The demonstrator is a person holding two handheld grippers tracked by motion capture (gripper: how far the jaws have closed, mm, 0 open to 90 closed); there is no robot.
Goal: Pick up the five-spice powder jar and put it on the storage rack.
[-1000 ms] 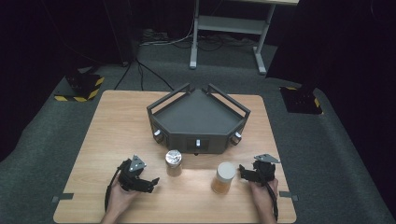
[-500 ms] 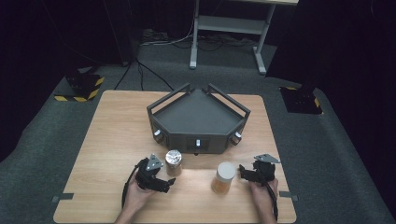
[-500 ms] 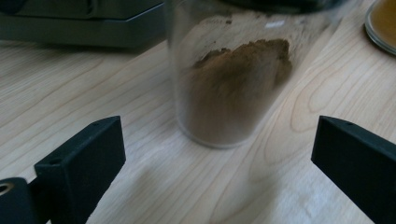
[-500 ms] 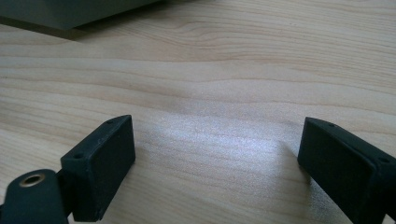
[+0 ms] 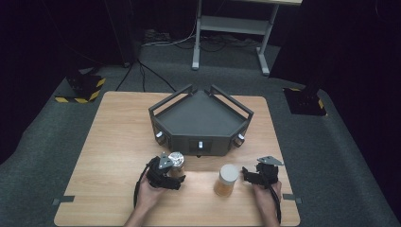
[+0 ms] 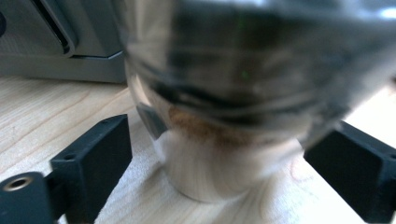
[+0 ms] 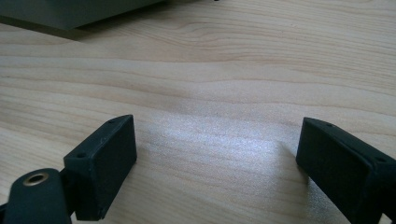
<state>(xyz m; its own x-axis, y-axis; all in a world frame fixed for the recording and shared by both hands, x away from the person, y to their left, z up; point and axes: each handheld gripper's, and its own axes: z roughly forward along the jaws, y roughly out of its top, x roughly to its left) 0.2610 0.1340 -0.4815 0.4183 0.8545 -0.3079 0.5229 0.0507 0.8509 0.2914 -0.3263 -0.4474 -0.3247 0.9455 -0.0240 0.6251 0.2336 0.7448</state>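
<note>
— What colours are on the table (image 5: 118,142)?

— It's pale wood with a wavy grain. The angular tray (image 5: 201,118) on it is dark grey. The jar (image 5: 226,180) on the right has a cream lid and an amber body.

— And the left one?

— The can (image 5: 176,161) is shiny silver, with brown reflections in the left gripper view.

— The tools?

— Both claws, left claw (image 5: 176,176) and right claw (image 5: 246,174), are matt black. The floor blocks (image 5: 82,87) carry yellow-and-black stripes.

Left gripper (image 5: 176,176) jaws spread wide, right gripper (image 5: 246,174) jaws spread wide, both low, pointing inward
</note>
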